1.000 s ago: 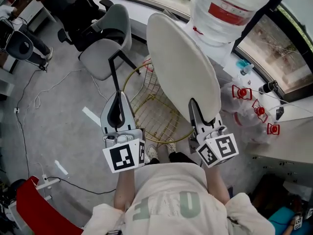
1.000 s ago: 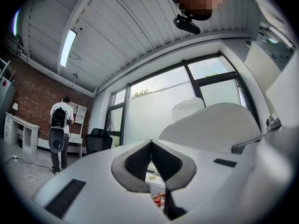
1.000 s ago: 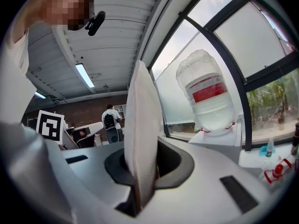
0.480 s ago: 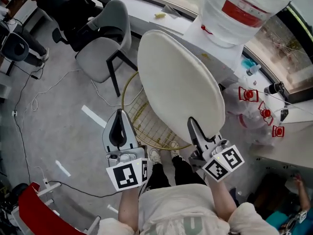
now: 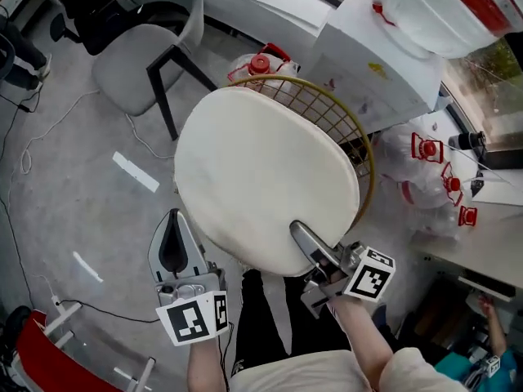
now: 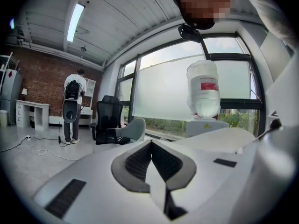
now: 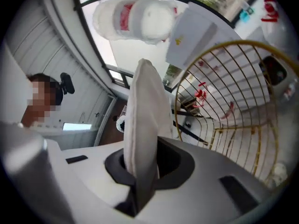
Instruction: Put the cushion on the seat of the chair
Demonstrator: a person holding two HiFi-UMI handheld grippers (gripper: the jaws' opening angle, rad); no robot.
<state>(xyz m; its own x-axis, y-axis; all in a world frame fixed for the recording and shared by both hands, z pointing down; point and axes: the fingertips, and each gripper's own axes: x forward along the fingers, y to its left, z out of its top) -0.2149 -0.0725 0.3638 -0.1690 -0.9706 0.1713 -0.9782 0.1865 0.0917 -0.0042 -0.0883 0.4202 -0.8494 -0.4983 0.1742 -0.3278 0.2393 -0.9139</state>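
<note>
A large round cream cushion (image 5: pixel 261 186) lies nearly flat over the gold wire chair (image 5: pixel 331 113), covering most of the seat; only the chair's back and right rim show. My right gripper (image 5: pixel 306 239) is shut on the cushion's near edge. In the right gripper view the cushion (image 7: pixel 145 120) runs edge-on between the jaws of that gripper (image 7: pixel 140 171), with the wire chair (image 7: pixel 229 101) just to its right. My left gripper (image 5: pixel 173 247) hangs shut and empty to the left of the cushion, apart from it. Its closed tips (image 6: pixel 150 146) point toward the windows.
A grey shell chair (image 5: pixel 143 64) stands at the far left, with cables (image 5: pixel 49 137) on the floor near it. Behind the wire chair are a white cabinet (image 5: pixel 384 64) and a big water jug (image 5: pixel 441 6). Bagged red-capped bottles (image 5: pixel 425 149) lie at the right. A person (image 6: pixel 72 106) stands far off.
Both grippers have come down. The cushion, held upright above the chair before, has swung over to lie flat across the wire chair's seat.
</note>
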